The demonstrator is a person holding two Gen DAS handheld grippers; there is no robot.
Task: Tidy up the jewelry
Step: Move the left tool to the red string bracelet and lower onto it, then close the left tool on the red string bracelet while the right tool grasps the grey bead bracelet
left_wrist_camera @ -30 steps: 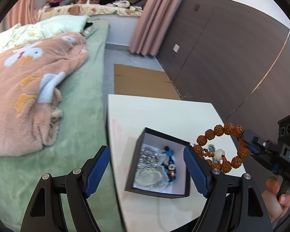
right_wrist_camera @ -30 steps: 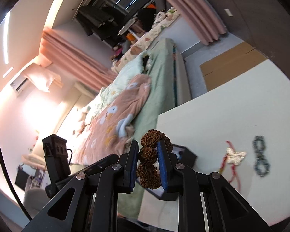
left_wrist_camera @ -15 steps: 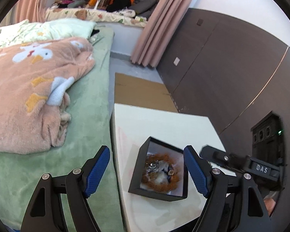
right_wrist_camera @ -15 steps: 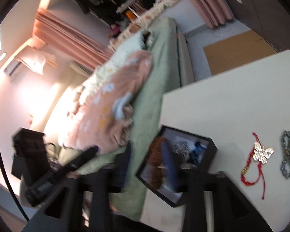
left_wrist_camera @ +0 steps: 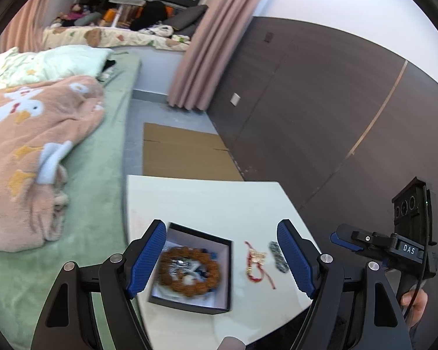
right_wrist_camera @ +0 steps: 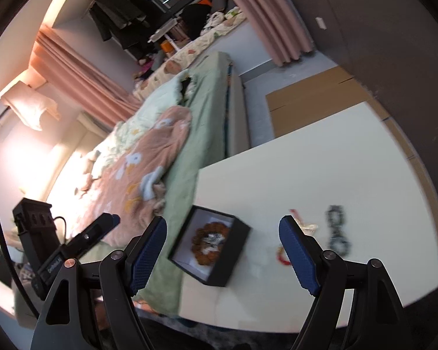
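My left gripper (left_wrist_camera: 221, 258) hung wide open, empty, above the near edge of the white surface (left_wrist_camera: 207, 204). Bed (left_wrist_camera: 96, 204) with peach blanket (left_wrist_camera: 29, 157) lay along its left. Black box (left_wrist_camera: 192, 268) near the surface's left edge held the brown bead bracelet (left_wrist_camera: 188, 271), coiled over smaller pieces, blurred. Just right of it: red cord bracelet with butterfly charm (left_wrist_camera: 257, 261), then a dark chain bracelet (left_wrist_camera: 277, 255). My right gripper (right_wrist_camera: 222, 258) also gaped open, holding nothing
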